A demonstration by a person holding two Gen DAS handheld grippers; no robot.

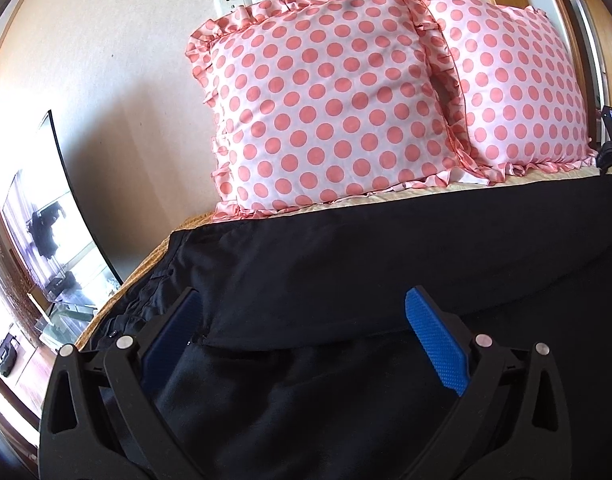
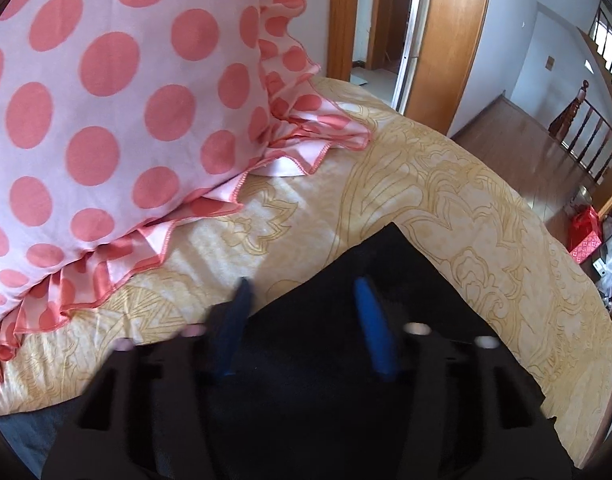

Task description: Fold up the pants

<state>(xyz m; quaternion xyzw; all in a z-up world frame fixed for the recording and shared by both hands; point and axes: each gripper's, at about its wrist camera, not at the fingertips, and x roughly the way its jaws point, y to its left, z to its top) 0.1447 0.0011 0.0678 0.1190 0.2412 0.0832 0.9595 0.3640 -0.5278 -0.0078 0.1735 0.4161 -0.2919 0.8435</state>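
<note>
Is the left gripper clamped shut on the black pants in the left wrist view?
No: the left gripper is wide open, its blue pads spread apart above the black pants.

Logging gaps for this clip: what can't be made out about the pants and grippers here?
- Left wrist view: the pants run past the right and bottom edges; the left gripper covers part of the waist end.
- Right wrist view: the right gripper is motion-blurred; whether its fingers touch cloth is unclear.
- Right wrist view: only one pants corner shows.
</note>
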